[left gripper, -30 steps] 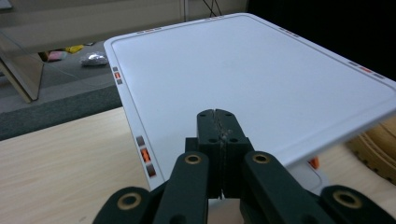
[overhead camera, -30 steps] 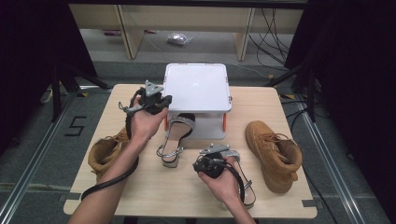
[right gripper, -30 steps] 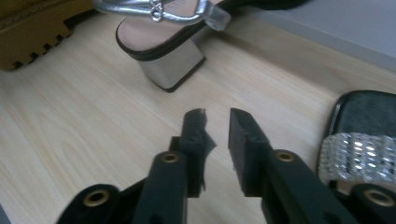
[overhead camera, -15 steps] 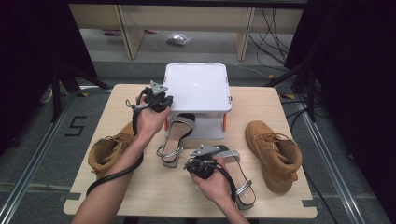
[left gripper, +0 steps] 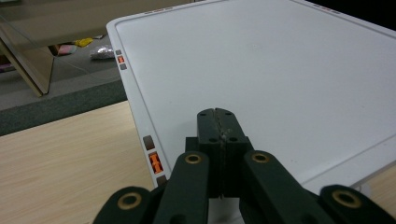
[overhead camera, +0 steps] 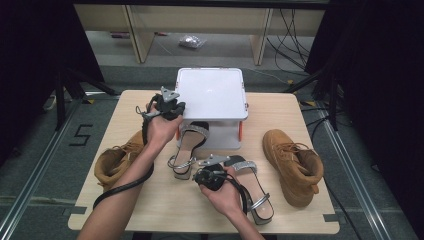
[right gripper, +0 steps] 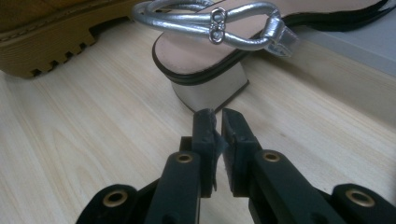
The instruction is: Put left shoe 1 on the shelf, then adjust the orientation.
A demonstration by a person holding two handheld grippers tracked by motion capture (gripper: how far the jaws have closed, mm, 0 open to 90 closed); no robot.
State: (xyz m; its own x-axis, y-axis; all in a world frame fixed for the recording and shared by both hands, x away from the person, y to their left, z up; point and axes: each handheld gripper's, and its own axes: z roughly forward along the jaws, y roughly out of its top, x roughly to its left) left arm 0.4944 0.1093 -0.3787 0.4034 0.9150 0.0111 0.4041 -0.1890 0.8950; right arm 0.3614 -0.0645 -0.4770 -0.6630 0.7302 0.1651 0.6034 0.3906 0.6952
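Observation:
A white box with a flat lid (overhead camera: 210, 95) stands at the table's back middle. My left gripper (overhead camera: 176, 106) is at its left edge; its jaws (left gripper: 218, 116) are shut and empty just above the lid (left gripper: 280, 70). A silver-strapped sandal (overhead camera: 187, 145) lies in front of the box. Low over the table, my right gripper (overhead camera: 199, 173) points at this sandal's block heel (right gripper: 208, 88). Its jaws (right gripper: 218, 122) have just been closing and stand a narrow slit apart with nothing between them. The second sandal (overhead camera: 255, 192) lies under my right hand.
One tan boot (overhead camera: 117, 157) lies at the table's left, its lugged sole (right gripper: 51, 42) behind the sandal heel. The other boot (overhead camera: 295, 160) is at the right. Cables trail from both grippers. Shelf legs and a crumpled wrapper (overhead camera: 190, 41) are on the floor beyond.
My right gripper has slid left toward the near sandal's heel. My left gripper has come down and slightly right onto the box's left edge.

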